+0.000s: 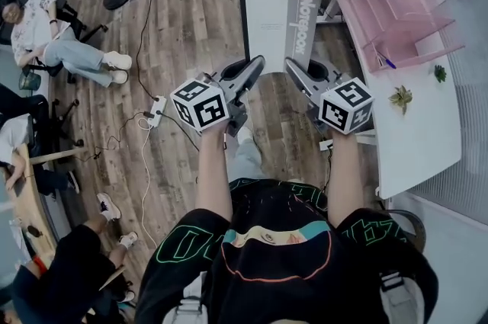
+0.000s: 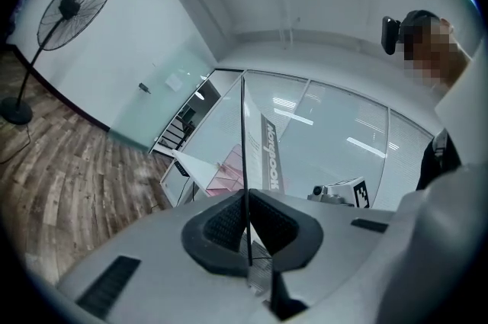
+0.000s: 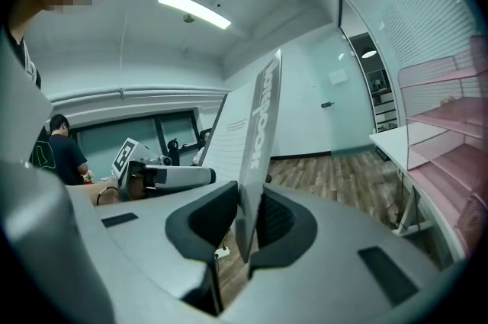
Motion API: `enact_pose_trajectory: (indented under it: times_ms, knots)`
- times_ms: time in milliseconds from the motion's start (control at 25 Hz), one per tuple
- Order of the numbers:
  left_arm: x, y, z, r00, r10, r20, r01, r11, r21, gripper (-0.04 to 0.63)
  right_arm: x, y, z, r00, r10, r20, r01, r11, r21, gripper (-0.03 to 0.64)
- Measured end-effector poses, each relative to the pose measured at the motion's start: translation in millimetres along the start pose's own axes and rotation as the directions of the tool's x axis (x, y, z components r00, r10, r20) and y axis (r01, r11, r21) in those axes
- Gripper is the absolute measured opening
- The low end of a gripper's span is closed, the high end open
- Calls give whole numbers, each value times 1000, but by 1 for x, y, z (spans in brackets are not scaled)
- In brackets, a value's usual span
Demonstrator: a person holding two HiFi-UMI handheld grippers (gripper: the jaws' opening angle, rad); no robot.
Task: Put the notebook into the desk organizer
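Both grippers pinch the near edge of the notebook (image 1: pixel 278 29): the left gripper (image 1: pixel 255 65) is clamped almost fully together on the thin cover side, and the right gripper (image 1: pixel 293 67) is narrowly closed on the thicker printed spine side. The notebook hangs in the air over the wooden floor (image 1: pixel 191 2), its long axis pointing away from the person. The pink desk organizer (image 1: pixel 389 17) stands on the white desk (image 1: pixel 419 139), ahead and to the right, nearer the right gripper. Both forearms reach forward side by side, with the grippers angled inward toward each other.
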State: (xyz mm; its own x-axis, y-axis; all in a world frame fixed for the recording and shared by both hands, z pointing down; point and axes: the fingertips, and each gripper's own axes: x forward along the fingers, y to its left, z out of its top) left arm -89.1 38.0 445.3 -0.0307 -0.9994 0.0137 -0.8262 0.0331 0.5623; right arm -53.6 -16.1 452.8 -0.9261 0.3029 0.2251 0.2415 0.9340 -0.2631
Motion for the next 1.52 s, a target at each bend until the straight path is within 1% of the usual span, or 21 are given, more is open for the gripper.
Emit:
enact_pose_trajectory:
  times_ms: [240, 360, 480, 560, 680, 880, 1000, 1200, 1360, 1520]
  knots:
    - [4, 70, 38, 1000, 8, -7, -8, 1000, -16, 8, 74, -23, 16, 999, 11, -30, -11, 1000, 5, 44]
    - [1, 94, 61, 1000, 1, 7, -1, 1000, -20, 8, 103, -24, 32, 999, 21, -30, -21, 1000, -11, 44]
    - [6, 109, 80, 1000, -12, 20, 12, 1000, -12, 11, 121, -30, 46, 999, 12, -33, -14, 999, -52, 44]
    - [13, 114, 87, 999, -28, 22, 28, 1000, -10, 11, 125, -37, 53, 999, -6, -40, 3, 996, -89, 52]
    - [25, 118, 98, 998, -46, 30, 47, 999, -6, 11, 128, -49, 64, 999, -23, -28, 19, 994, -110, 53]
    - [54, 130, 106, 999, -50, 18, 50, 999, -1, 11, 133, -80, 73, 1000, -28, -14, 26, 995, -96, 54]
    - [70, 138, 120, 999, -52, 18, 52, 999, 1, 11, 141, -95, 86, 999, -38, 2, 38, 995, -89, 54]
    - [103, 139, 144, 996, -88, 8, 88, 996, 26, 14, 139, -123, 114, 997, -54, 51, 59, 994, -92, 54]
    - [143, 129, 150, 992, -128, -19, 129, 991, 47, 12, 120, -156, 127, 990, -109, 85, 115, 991, -70, 54]
    - [181, 113, 152, 982, -185, -43, 187, 981, 53, 12, 95, -184, 139, 975, -189, 115, 195, 980, -42, 52]
